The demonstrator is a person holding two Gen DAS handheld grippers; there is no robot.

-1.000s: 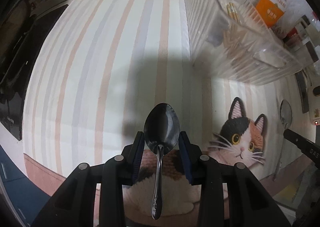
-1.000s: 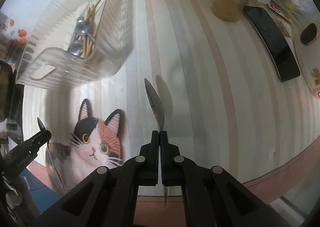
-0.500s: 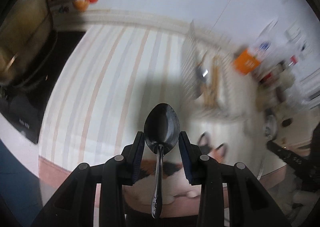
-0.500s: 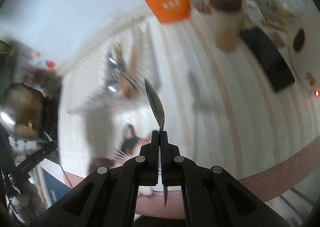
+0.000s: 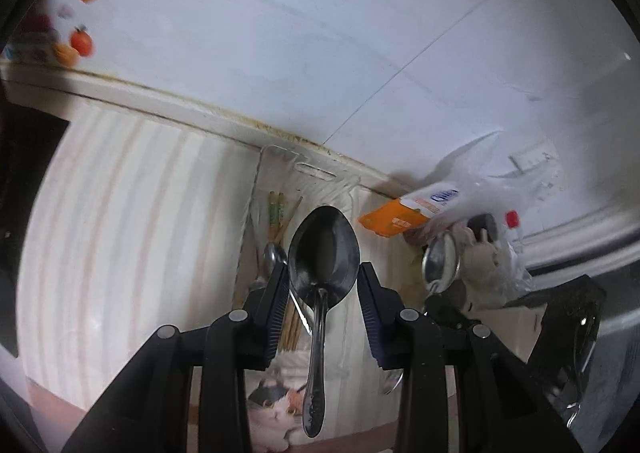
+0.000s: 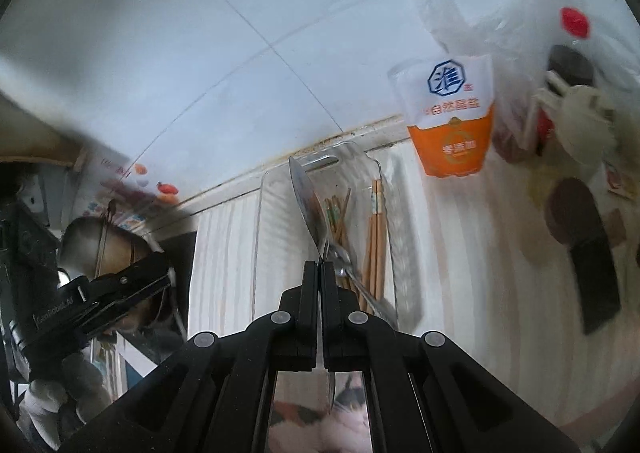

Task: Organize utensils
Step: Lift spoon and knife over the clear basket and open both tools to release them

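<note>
Above the clear plastic bin (image 6: 396,213) now, both grippers having risen off the cat mat (image 5: 276,409) since a second ago; meaning delivery stage, drop pending. Left gripper (image 5: 323,281) grasping a spoon (image 5: 323,253) by the bowl edges, handle hanging down toward the camera. Right gripper (image 6: 320,273) clenched tight on a second spoon (image 6: 306,205), seen edge-on, over the bin. Already lying inside the bin: chopsticks (image 6: 374,229) and another spoon. Both carried spoons looking polished steel, dark with reflection.
</note>
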